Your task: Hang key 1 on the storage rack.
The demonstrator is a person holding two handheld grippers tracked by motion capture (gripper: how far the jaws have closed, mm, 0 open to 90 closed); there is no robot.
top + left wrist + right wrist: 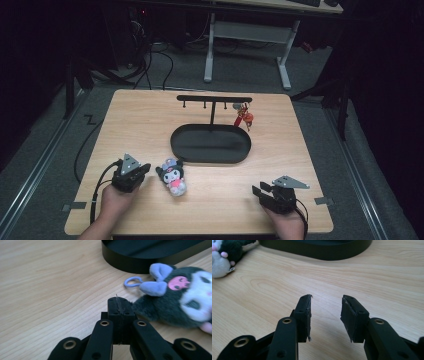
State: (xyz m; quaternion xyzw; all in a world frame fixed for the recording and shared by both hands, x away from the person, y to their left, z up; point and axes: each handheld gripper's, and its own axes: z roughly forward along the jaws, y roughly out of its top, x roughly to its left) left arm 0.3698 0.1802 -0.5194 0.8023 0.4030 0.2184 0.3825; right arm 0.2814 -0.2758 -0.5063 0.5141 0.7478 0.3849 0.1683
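Left hand-held gripper (119, 305) is clamped fully shut on nothing, tips just beside the plush keychain (173, 177) lying on the bench (150, 120). Its small ring (133, 281) could easily get missed. Right hand-held gripper (325, 315) sits partly open, empty.

Both grippers, left gripper (141, 169) and right gripper (258, 192), are all black, brass-ringed screw holes, grey triangle plates on top, black cables trailing.

table (150, 120): pale matt wood | plush toy (173, 177): fuzzy cloth | tray (210, 143): matt black
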